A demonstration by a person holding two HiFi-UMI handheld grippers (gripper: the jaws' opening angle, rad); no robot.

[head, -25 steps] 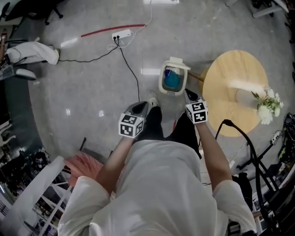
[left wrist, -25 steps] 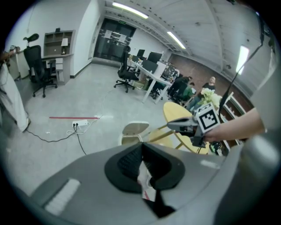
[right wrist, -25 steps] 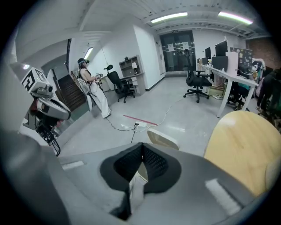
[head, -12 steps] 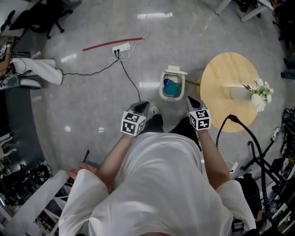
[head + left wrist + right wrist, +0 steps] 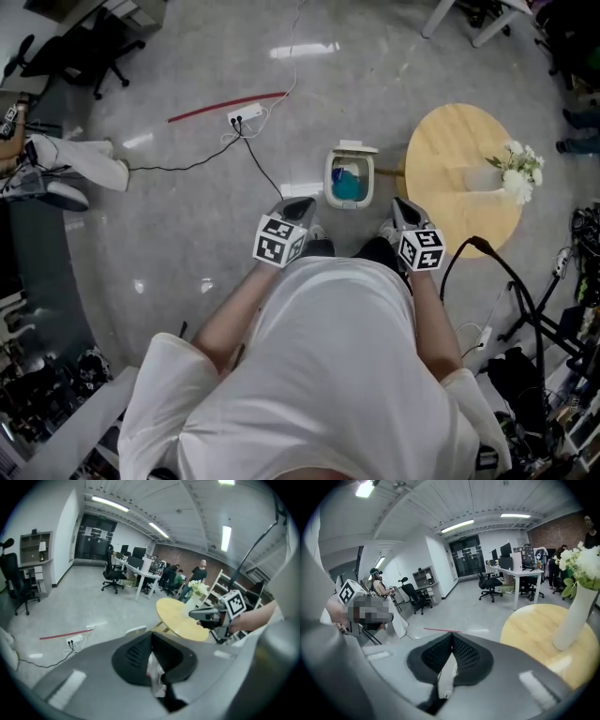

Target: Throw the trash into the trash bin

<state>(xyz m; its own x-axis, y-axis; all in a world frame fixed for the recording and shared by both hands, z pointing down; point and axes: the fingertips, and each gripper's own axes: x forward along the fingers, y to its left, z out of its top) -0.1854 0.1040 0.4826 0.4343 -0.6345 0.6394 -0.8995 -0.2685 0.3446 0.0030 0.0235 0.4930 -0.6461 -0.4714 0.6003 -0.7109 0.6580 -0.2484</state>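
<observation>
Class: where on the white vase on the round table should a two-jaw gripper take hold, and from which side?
Probably the vase mid-body, coming in level from the side: it stands upright and slim, and the flowers fill its mouth.

Head view: high, steeply down. Gripper views: close behind jaws, outward; all share round table (image 5: 448, 159).

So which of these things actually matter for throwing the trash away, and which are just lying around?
Job: trash bin, left claw, right claw.
Lying about: round table, vase of flowers, power strip, red strip.
</observation>
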